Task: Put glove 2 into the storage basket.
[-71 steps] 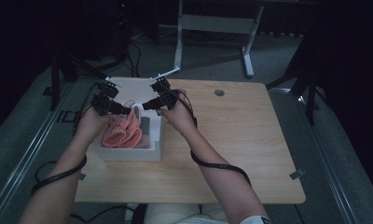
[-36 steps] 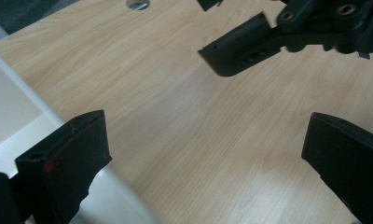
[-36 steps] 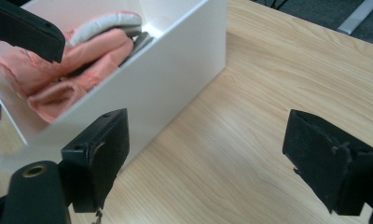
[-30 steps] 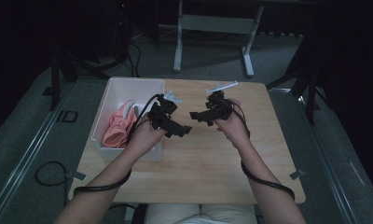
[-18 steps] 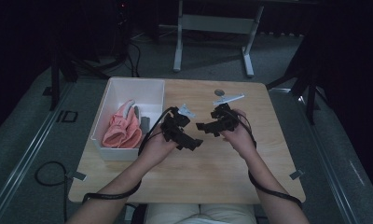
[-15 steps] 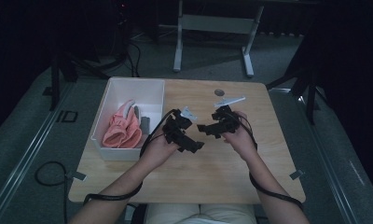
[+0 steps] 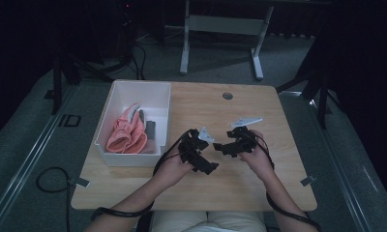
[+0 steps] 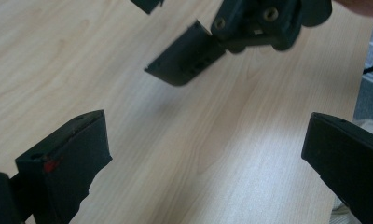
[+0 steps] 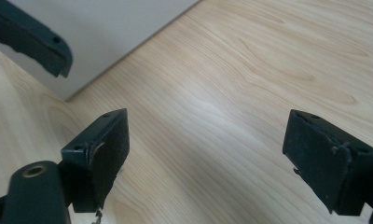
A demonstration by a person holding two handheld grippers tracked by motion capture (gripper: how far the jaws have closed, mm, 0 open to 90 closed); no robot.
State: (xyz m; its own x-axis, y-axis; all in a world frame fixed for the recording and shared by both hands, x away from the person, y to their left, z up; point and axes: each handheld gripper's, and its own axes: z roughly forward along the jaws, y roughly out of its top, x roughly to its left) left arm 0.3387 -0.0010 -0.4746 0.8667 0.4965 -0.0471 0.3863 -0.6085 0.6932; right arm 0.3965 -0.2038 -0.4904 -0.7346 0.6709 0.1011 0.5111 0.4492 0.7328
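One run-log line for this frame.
left hand-held gripper: open, empty | right hand-held gripper: open, empty | pink cloth: in white bin | both over table

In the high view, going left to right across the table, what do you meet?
White bin → pink cloth inside it → left gripper → right gripper.

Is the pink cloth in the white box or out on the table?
In. The pink cloth lies bunched inside the white box, below its rim.
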